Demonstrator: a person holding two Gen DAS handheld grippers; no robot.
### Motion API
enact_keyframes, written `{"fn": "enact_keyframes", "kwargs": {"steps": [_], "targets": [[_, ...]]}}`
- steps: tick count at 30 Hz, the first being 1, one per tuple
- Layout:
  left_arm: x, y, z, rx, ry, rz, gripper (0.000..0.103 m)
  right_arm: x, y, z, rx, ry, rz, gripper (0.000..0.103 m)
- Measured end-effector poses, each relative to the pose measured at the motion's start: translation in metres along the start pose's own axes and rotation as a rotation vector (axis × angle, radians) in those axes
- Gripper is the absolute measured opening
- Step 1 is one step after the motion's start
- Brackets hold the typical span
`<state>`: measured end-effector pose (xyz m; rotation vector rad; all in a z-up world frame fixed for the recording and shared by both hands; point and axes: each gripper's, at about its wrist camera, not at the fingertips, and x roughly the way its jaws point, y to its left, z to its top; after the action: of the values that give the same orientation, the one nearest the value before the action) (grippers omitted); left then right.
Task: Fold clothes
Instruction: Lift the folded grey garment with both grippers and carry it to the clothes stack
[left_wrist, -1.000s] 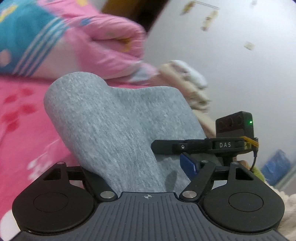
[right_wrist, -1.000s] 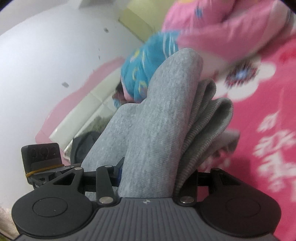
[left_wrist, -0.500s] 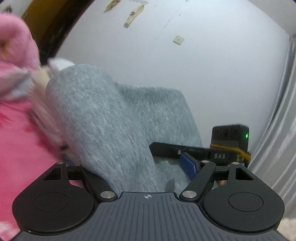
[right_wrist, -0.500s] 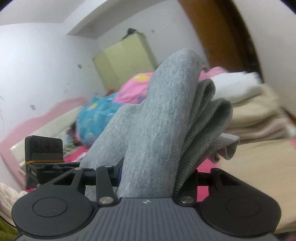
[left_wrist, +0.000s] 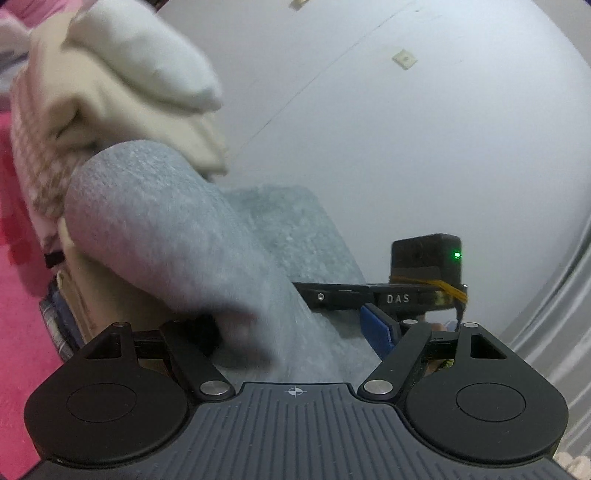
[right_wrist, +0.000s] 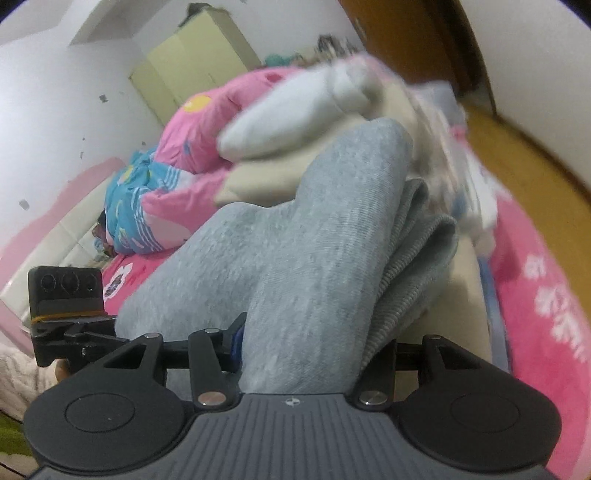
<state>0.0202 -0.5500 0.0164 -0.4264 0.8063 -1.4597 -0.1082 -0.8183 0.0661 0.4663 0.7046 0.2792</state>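
While both grippers hold it off the bed, the folded grey garment (right_wrist: 306, 236) spans the gap between them, its long axis running from one gripper across to the other. In the right wrist view the right gripper (right_wrist: 299, 354) has its fingers pinching one end of the bundle; the cloth rises from between them as a thick rounded roll that points up and away from the camera, with several ribbed layers stacked on its right edge. The rest of the garment stretches leftward toward the left gripper (right_wrist: 74, 328), which shows there as a black body with a small camera block on top. In the left wrist view the left gripper (left_wrist: 291, 350) clamps the other end of the grey garment (left_wrist: 166, 236); the fabric fills the space between its fingers, bulges up and to the left as a blurred rounded fold, and runs rightward to the right gripper (left_wrist: 373, 299), whose black finger and blue pad lie against the cloth. Behind the roll sits a stack of cream and white folded clothes (right_wrist: 295, 122), also seen in the left wrist view (left_wrist: 122, 81). A pink bedspread (right_wrist: 546, 295) lies beneath, with a pink and blue quilt (right_wrist: 155, 184) heaped further back.
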Motion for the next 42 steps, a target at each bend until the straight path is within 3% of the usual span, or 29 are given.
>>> {"fn": "enact_keyframes", "kwargs": {"steps": [2,9,12,13,14,17,20,23,27,30,32,35,40,42], "targets": [[-0.002,0.003,0.0,-0.02,0.001,-0.008,0.076,0.007,-0.015,-0.001,0.031,0.009,0.028,0.052],[-0.014,-0.006,0.006,-0.08,0.008,-0.075,0.079,-0.015,-0.015,0.029,-0.035,0.009,0.032,0.055],[-0.016,0.008,-0.002,-0.116,0.023,-0.059,0.079,0.006,-0.038,0.026,0.021,0.051,0.04,0.063],[-0.013,0.016,-0.004,-0.143,0.036,-0.059,0.078,0.015,-0.048,0.02,0.062,0.058,0.046,0.074],[-0.012,0.023,-0.005,-0.171,0.05,-0.063,0.078,0.025,-0.059,0.014,0.105,0.064,0.052,0.077],[-0.019,0.039,-0.004,-0.214,0.066,-0.049,0.079,0.02,-0.068,0.004,0.141,-0.017,0.084,0.079],[-0.036,0.049,0.004,-0.254,0.042,-0.062,0.083,-0.002,-0.059,-0.003,0.114,-0.062,-0.016,0.09],[-0.048,0.056,0.009,-0.267,0.026,-0.025,0.084,-0.035,-0.042,-0.01,0.104,-0.122,-0.133,0.091],[-0.063,0.063,0.014,-0.275,0.022,0.046,0.084,-0.079,0.014,-0.034,0.052,-0.336,-0.359,0.091],[-0.061,0.064,0.021,-0.272,0.047,0.081,0.084,-0.085,0.092,-0.069,-0.127,-0.501,-0.353,0.092],[-0.058,0.063,0.026,-0.278,0.066,0.102,0.084,-0.062,0.148,-0.094,-0.236,-0.504,-0.426,0.095],[-0.057,0.062,0.029,-0.306,0.077,0.122,0.081,-0.005,0.21,-0.13,-0.407,-0.462,-0.646,0.095],[-0.057,0.059,0.029,-0.334,0.092,0.128,0.075,0.08,0.263,-0.173,-0.6,-0.502,-0.857,0.101],[-0.051,0.063,0.034,-0.342,0.093,0.127,0.071,0.114,0.271,-0.177,-0.712,-0.476,-1.014,0.101]]}}
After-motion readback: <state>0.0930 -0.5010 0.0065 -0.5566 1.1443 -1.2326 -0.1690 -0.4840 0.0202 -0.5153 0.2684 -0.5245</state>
